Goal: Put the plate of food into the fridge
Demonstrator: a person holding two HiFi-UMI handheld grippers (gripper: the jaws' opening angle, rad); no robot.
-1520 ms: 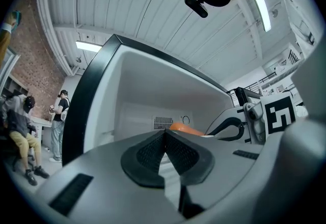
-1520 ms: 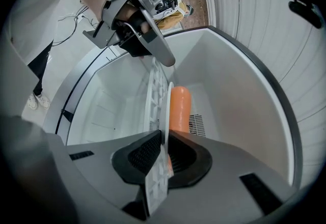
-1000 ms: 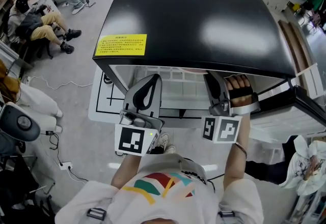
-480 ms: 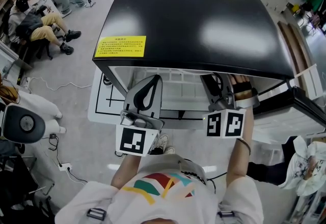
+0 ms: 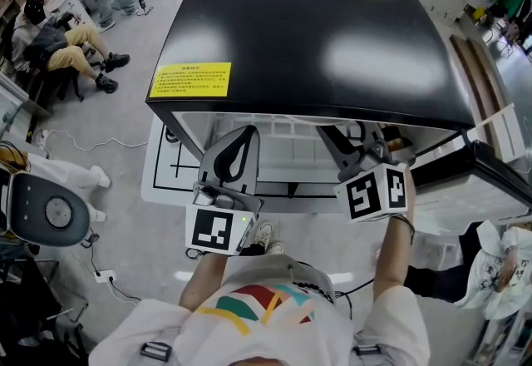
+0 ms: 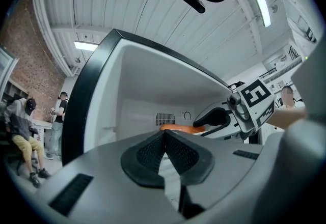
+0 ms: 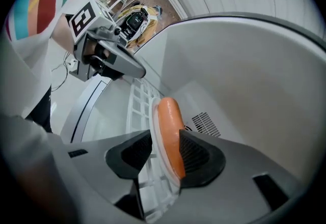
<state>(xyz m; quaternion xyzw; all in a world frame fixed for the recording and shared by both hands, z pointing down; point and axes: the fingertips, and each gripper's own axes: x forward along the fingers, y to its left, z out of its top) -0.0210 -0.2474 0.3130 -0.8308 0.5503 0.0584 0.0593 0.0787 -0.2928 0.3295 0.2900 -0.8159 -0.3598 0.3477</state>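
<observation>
An open fridge (image 5: 316, 32) with a black top stands in front of me. A white plate (image 7: 154, 134) carrying an orange sausage (image 7: 170, 121) rests on the fridge's white wire shelf (image 7: 133, 103). My right gripper (image 7: 165, 154) reaches into the fridge, and its jaws are opening with the plate's edge still between them. The left pad stands slightly clear of the rim. My left gripper (image 6: 164, 154) is shut with nothing in it and points into the fridge; in its view the sausage (image 6: 175, 128) shows just beyond the tips. In the head view the left gripper (image 5: 233, 152) and right gripper (image 5: 353, 148) sit at the fridge opening.
The fridge door (image 5: 490, 165) hangs open at the right. A yellow label (image 5: 189, 79) is stuck on the fridge top. A seated person (image 5: 50, 40) is at the far left, and a round grey device (image 5: 41, 210) stands at my left. Cables lie on the floor.
The right gripper's jaws have spread apart, and its marker cube has turned and shifted slightly right. The left gripper has hardly moved.
</observation>
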